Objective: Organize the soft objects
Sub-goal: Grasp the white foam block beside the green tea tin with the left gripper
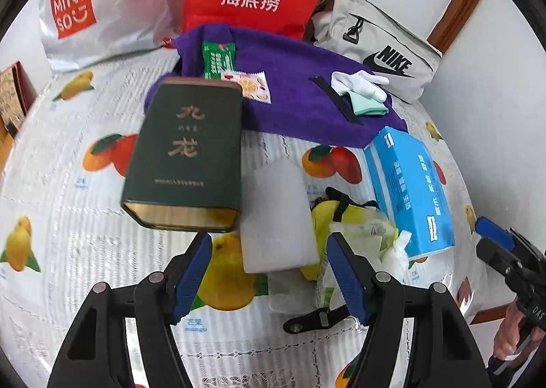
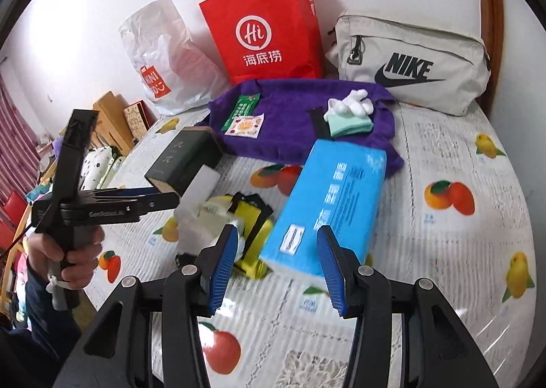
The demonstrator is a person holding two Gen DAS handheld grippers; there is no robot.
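My left gripper (image 1: 269,244) is open and holds nothing; it hangs over a white foam block (image 1: 276,217), next to a dark green tea tin (image 1: 184,156). Right of the block lie a yellow pouch (image 1: 324,217), crumpled tissue (image 1: 396,251) and a blue tissue pack (image 1: 409,190). My right gripper (image 2: 277,234) is open too. The blue tissue pack (image 2: 334,197) lies on the table just beyond its tips, untouched. Further back, a purple towel (image 2: 293,108) carries a white glove (image 2: 351,103), a mint cloth (image 2: 351,123) and two snack sachets (image 2: 242,115).
Against the wall stand a white Miniso bag (image 2: 163,57), a red paper bag (image 2: 269,26) and a grey Nike bag (image 2: 409,63). A fruit-print cloth (image 2: 443,251) covers the table. A hand holds the left gripper (image 2: 163,200) at the left, with wooden furniture (image 2: 112,115) behind.
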